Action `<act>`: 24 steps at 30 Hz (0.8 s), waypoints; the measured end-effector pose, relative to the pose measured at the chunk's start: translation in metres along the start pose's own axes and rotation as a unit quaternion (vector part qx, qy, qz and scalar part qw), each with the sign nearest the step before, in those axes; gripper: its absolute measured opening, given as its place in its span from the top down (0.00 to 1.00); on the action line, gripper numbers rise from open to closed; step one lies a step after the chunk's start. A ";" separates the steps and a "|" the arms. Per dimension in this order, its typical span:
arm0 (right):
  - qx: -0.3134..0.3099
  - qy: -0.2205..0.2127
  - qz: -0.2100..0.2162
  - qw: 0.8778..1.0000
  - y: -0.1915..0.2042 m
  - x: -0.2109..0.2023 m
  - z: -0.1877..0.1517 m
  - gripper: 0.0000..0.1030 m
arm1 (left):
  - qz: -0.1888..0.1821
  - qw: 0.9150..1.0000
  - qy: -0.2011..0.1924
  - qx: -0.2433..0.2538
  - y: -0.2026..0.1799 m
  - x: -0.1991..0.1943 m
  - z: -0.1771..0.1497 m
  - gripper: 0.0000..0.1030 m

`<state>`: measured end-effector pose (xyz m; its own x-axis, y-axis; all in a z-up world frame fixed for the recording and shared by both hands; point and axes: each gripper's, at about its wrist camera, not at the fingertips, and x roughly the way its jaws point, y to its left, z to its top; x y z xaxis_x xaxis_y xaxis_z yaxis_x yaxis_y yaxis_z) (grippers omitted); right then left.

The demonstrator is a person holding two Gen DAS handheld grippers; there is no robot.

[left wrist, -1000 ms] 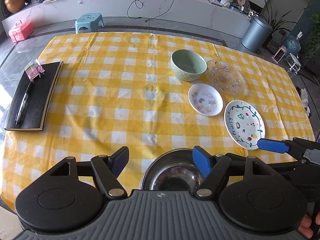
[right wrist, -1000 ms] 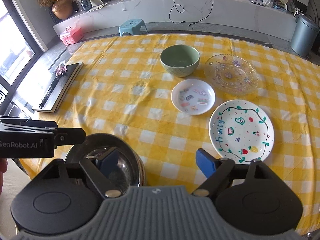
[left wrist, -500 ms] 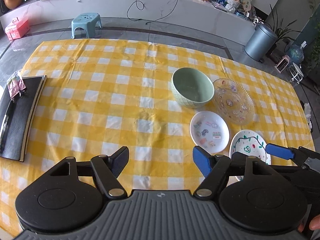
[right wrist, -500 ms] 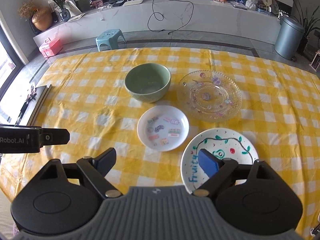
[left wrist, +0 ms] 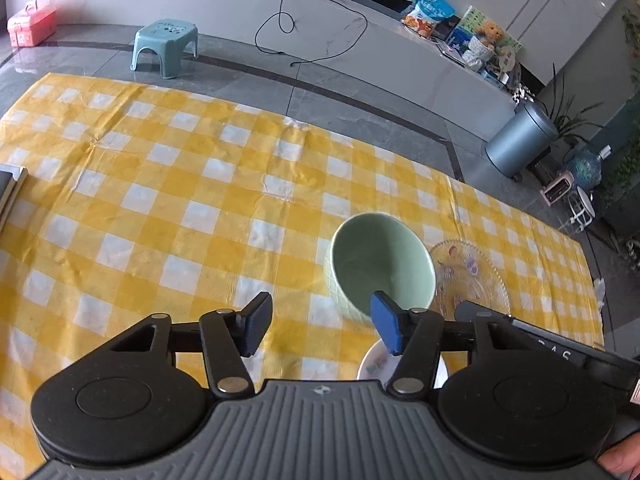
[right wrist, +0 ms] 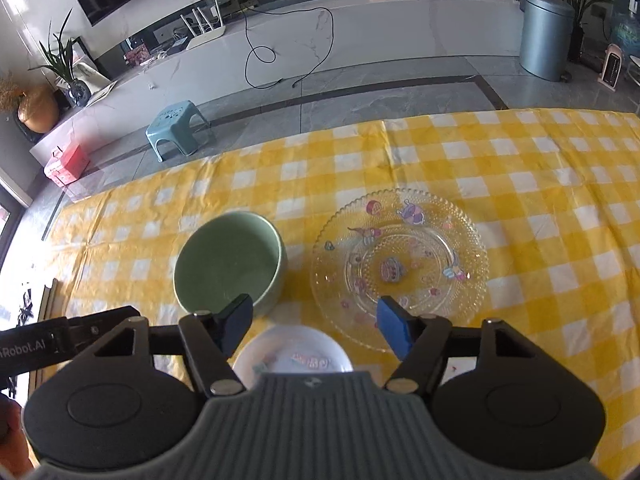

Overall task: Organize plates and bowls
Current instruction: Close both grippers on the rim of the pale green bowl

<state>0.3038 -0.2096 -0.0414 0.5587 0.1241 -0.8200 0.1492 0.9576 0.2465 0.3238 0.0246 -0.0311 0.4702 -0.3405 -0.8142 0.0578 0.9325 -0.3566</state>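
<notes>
A pale green bowl (left wrist: 380, 260) (right wrist: 230, 262) stands upright on the yellow checked cloth. To its right lies a clear glass plate (right wrist: 400, 268) (left wrist: 472, 276) with cartoon prints. A small white sticker plate (right wrist: 294, 354) (left wrist: 376, 362) lies nearest, partly hidden under both grippers. My left gripper (left wrist: 322, 326) hovers just left of the bowl, its right pad in front of the bowl's near rim; its jaws are closing with nothing between them. My right gripper (right wrist: 316, 326) hovers over the small plate between bowl and glass plate, jaws closing on nothing.
The yellow checked tablecloth (left wrist: 160, 200) stretches bare to the left. A black notebook's edge (left wrist: 10, 192) shows at far left. Beyond the table are a blue stool (left wrist: 166, 46), a grey bin (right wrist: 546, 36) and a long white bench (right wrist: 360, 32).
Both grippers have moved forward across the table toward the bowl and plates, and their jaws have narrowed. The steel bowl and the "Fruity" plate have dropped out of view.
</notes>
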 end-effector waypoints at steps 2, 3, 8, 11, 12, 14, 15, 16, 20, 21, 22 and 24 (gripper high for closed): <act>0.006 0.004 0.010 1.000 0.001 0.010 0.005 0.49 | -0.006 1.000 0.005 -0.013 0.003 0.009 0.006 0.47; 0.012 0.007 0.019 1.000 0.001 0.015 0.007 0.54 | -0.007 1.000 0.008 -0.014 0.003 0.013 0.008 0.50; 0.036 0.021 0.051 0.998 0.006 0.033 0.011 0.70 | -0.019 1.000 0.006 -0.007 -0.002 0.026 0.015 0.61; 0.047 0.032 0.055 0.997 0.010 0.044 0.009 0.78 | -0.018 1.000 0.011 0.009 -0.010 0.037 0.016 0.65; 0.050 0.033 0.050 0.997 0.011 0.047 0.009 0.80 | -0.013 1.000 0.013 0.020 -0.014 0.041 0.016 0.67; 0.048 0.029 0.041 0.998 0.013 0.051 0.007 0.83 | 0.004 0.999 0.012 0.037 -0.020 0.047 0.014 0.70; 0.048 0.027 0.039 0.998 0.013 0.052 0.007 0.84 | 0.008 0.999 0.011 0.041 -0.022 0.049 0.013 0.70; 0.050 0.027 0.040 0.998 0.012 0.054 0.007 0.85 | 0.010 0.999 0.013 0.043 -0.023 0.052 0.012 0.70; 0.059 0.040 0.044 0.996 0.008 0.063 0.007 0.85 | 0.019 0.999 0.019 0.047 -0.027 0.059 0.010 0.72; 0.060 0.040 0.045 0.996 0.008 0.065 0.007 0.85 | 0.022 0.998 0.019 0.050 -0.027 0.060 0.010 0.72; 0.059 0.040 0.045 0.996 0.008 0.066 0.007 0.85 | 0.024 0.998 0.020 0.050 -0.027 0.062 0.010 0.74; 0.059 0.040 0.043 0.997 0.010 0.069 0.007 0.86 | 0.028 0.998 0.029 0.049 -0.026 0.066 0.010 0.77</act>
<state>0.3489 -0.1934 -0.0917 0.5075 0.2289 -0.8307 0.2007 0.9062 0.3722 0.3623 -0.0215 -0.0710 0.4234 -0.2921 -0.8575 0.1204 0.9563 -0.2663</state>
